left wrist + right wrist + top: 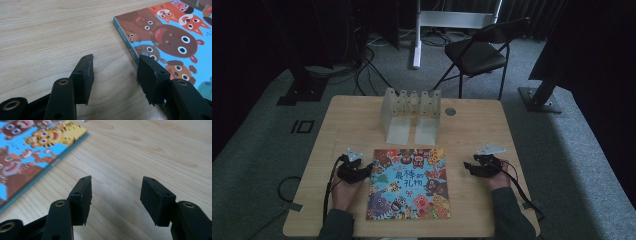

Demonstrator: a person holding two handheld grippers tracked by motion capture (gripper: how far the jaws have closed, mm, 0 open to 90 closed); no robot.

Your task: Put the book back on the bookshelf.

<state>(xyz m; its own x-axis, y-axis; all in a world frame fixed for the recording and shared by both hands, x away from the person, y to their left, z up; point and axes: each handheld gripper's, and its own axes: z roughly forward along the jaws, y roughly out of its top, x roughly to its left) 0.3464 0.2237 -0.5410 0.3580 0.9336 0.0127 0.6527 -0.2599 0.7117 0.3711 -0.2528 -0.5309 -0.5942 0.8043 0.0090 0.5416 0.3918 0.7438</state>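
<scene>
Right finger (152, 80) overlapping picture book (172, 37) edge, book cropped

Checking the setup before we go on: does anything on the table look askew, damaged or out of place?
Nothing stands out. The picture book lies flat and closed on the table, roughly square to its edge, and the clear rack stands upright behind it.

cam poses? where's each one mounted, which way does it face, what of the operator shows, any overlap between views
High view: fixed above the person's side, facing forward and down on the table; forearms, left gripper, right gripper.
Left gripper view: rides the left gripper, looks along its fingers at the picture book; one finger overlaps its edge.
Right gripper view: rides the right gripper, looks along its fingers over bare wood, book to one side.
Shared: all three show book and tabletop.
</scene>
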